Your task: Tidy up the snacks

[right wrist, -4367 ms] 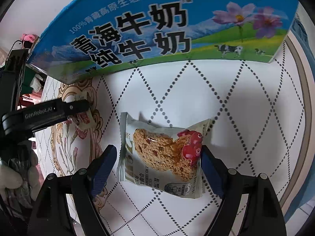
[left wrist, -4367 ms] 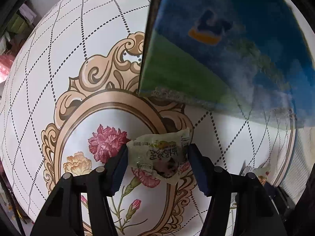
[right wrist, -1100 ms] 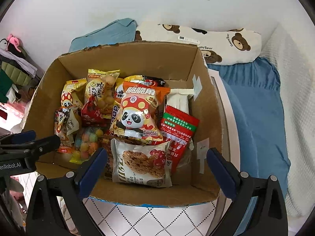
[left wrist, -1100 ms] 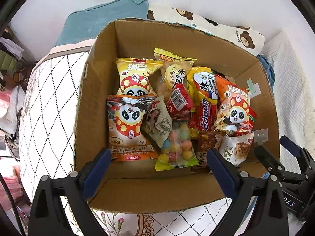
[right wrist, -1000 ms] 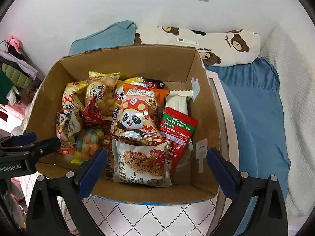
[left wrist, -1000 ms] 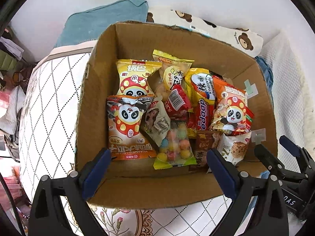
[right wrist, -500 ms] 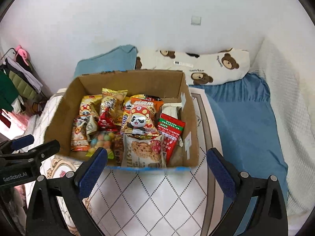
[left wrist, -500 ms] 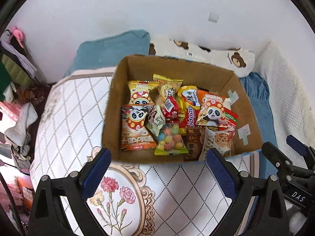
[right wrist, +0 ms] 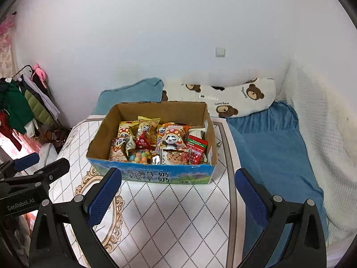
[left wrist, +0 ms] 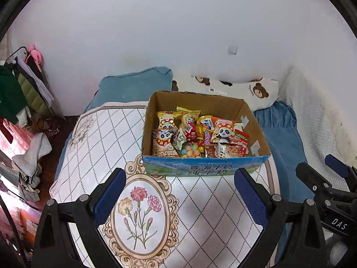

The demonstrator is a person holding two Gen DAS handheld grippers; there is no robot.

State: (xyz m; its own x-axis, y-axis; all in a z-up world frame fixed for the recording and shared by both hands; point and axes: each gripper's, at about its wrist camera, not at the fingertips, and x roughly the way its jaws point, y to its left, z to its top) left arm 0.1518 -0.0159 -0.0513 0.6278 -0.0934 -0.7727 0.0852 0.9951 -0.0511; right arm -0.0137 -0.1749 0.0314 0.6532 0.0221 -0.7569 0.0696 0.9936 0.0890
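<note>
My left claw (left wrist: 179, 193) and right claw (right wrist: 178, 192) gape empty. Cardboard box (right wrist: 151, 176) of snack packets (right wrist: 171, 138) sits beyond on the bench (right wrist: 169, 218).

Ahead of both your grippers lies a white quilted cover (left wrist: 200, 212) with a diamond grid and a flower medallion (left wrist: 139, 214). The cardboard box (right wrist: 154, 176) sits directly on it, beyond your fingertips, closer to its far edge.

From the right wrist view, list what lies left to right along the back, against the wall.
Clothes rack → blue pillow → bear-print pillow → white blanket.
</note>
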